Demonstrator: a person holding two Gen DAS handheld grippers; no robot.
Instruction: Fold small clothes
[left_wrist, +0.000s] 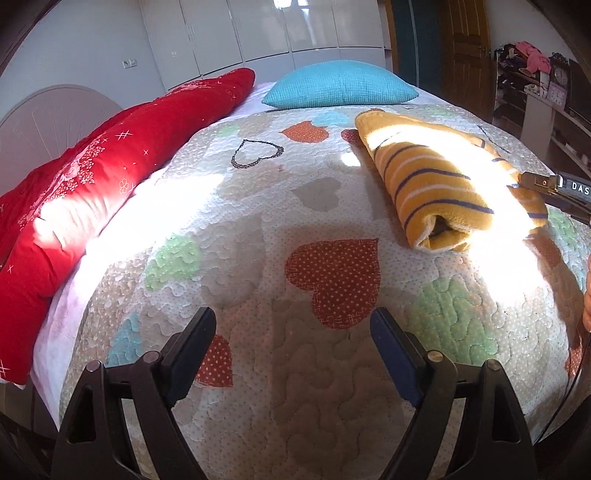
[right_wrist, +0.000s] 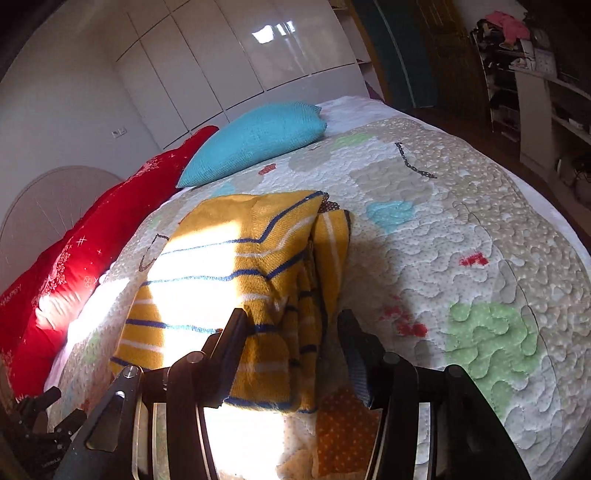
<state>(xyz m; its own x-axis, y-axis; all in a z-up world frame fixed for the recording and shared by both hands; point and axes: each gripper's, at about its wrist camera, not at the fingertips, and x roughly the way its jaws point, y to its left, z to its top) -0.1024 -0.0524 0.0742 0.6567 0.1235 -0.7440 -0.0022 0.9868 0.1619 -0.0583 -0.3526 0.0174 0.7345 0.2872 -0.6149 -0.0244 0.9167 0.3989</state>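
Note:
A yellow striped sweater (left_wrist: 439, 184) lies folded into a thick bundle on the quilted heart-pattern bedspread (left_wrist: 295, 387), at the right in the left wrist view. My left gripper (left_wrist: 293, 339) is open and empty, hovering over the bedspread well short of the sweater. In the right wrist view the sweater (right_wrist: 236, 280) lies right in front. My right gripper (right_wrist: 291, 332) is open, its fingers standing on either side of the sweater's near right edge without clamping it. The right gripper's body shows at the edge of the left wrist view (left_wrist: 554, 188).
A turquoise pillow (left_wrist: 340, 86) and a long red cushion (left_wrist: 92, 177) lie at the far and left sides of the bed. White wardrobes (left_wrist: 258, 29) stand behind. Cluttered shelves (left_wrist: 535, 81) stand at the right. The left gripper shows at the lower left in the right wrist view (right_wrist: 40, 432).

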